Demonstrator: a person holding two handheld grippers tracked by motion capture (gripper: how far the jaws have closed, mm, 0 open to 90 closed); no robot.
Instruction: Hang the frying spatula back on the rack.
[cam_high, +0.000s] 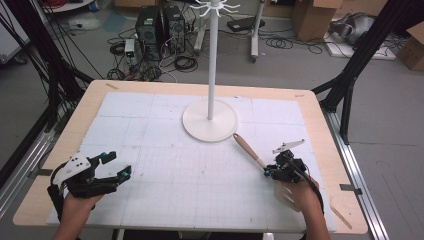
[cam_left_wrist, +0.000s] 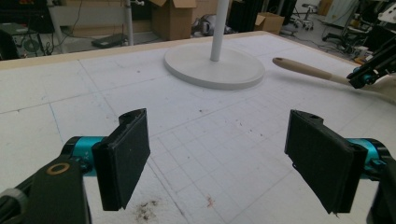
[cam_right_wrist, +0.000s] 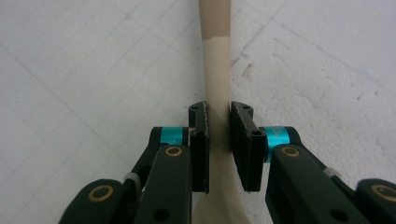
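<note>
A beige utensil with a wooden handle (cam_high: 246, 147) lies slanted on the white mat, handle end toward the stand's base. My right gripper (cam_high: 270, 171) is shut on its pale neck (cam_right_wrist: 217, 93), the black pads pressing on both sides; the wider beige part runs below the jaws. From the left gripper view the handle (cam_left_wrist: 303, 70) shows at the upper right. My left gripper (cam_high: 114, 166) rests at the near left of the table, its jaws wide open with nothing between the pads (cam_left_wrist: 125, 154).
A white rack stand rises from a round base (cam_high: 210, 120) at the table's far middle; the base (cam_left_wrist: 215, 70) also shows ahead of the left gripper. The gridded white mat (cam_high: 190, 170) covers the wooden table. Cables, computers and boxes lie on the floor beyond.
</note>
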